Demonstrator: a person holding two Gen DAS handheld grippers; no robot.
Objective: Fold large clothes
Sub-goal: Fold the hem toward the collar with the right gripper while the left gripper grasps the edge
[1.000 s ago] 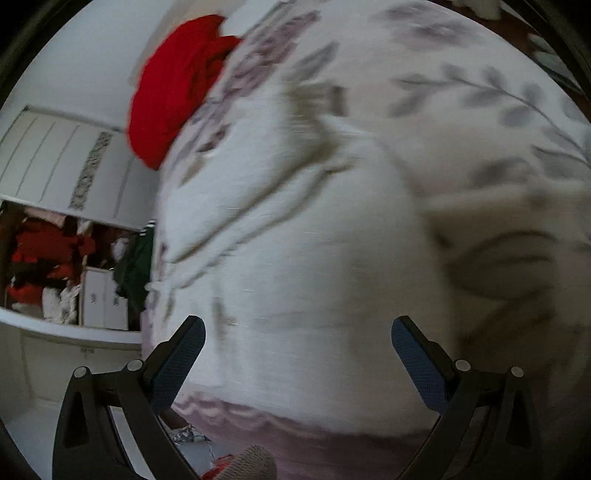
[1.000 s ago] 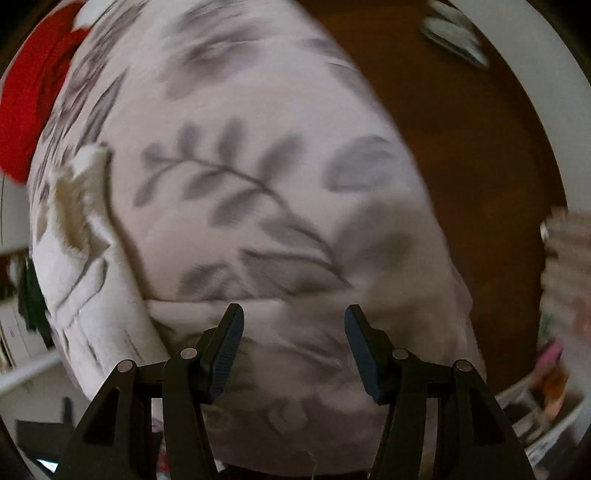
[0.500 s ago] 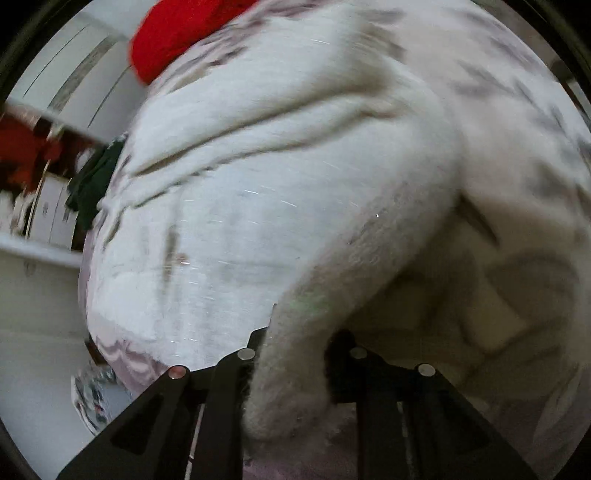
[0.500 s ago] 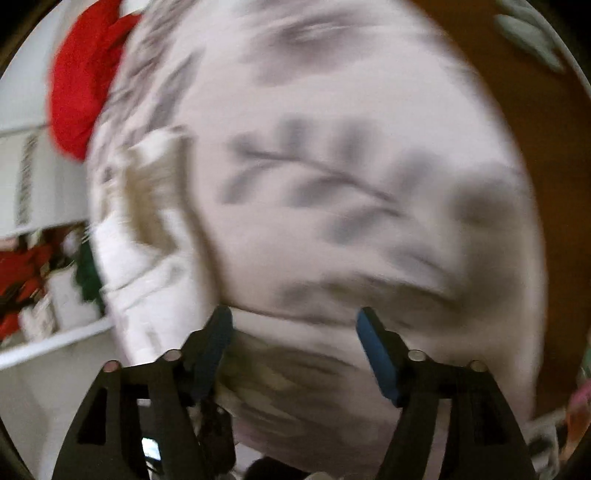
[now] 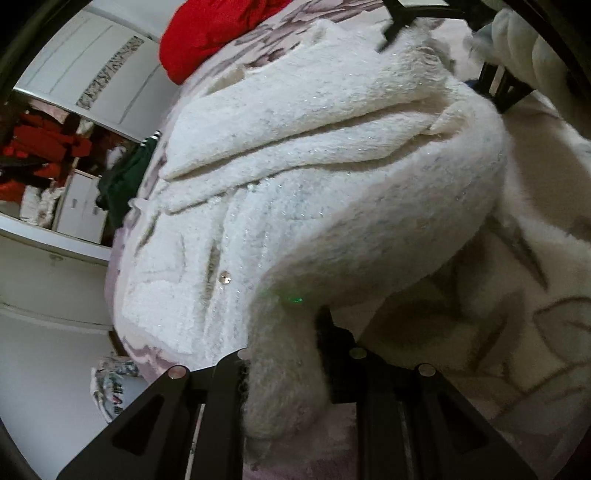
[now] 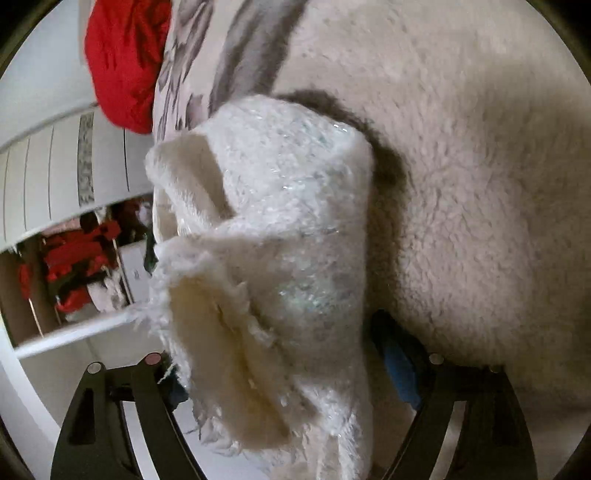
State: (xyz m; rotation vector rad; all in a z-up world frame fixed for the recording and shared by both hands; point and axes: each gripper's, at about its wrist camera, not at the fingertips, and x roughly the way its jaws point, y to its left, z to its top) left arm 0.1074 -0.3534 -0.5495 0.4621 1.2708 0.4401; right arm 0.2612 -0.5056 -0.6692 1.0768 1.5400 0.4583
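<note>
A fluffy white cardigan with a small round button lies on a leaf-patterned fleece blanket. My left gripper is shut on a thick fold of the cardigan, which bulges up between its fingers. The right gripper's black frame shows at the top of the left wrist view, at the cardigan's far end. In the right wrist view the cardigan fills the space between the fingers of my right gripper. Its jaws stand fairly wide apart around a bunched edge, and the blue pad presses the cloth.
A red garment lies at the far end of the blanket, also in the right wrist view. A dark green garment hangs off the left side. White wardrobe doors and shelves with red clothes stand behind.
My left gripper went from open to shut on a fold of the cardigan. My right gripper moved onto the cardigan's edge, which now sits between its fingers.
</note>
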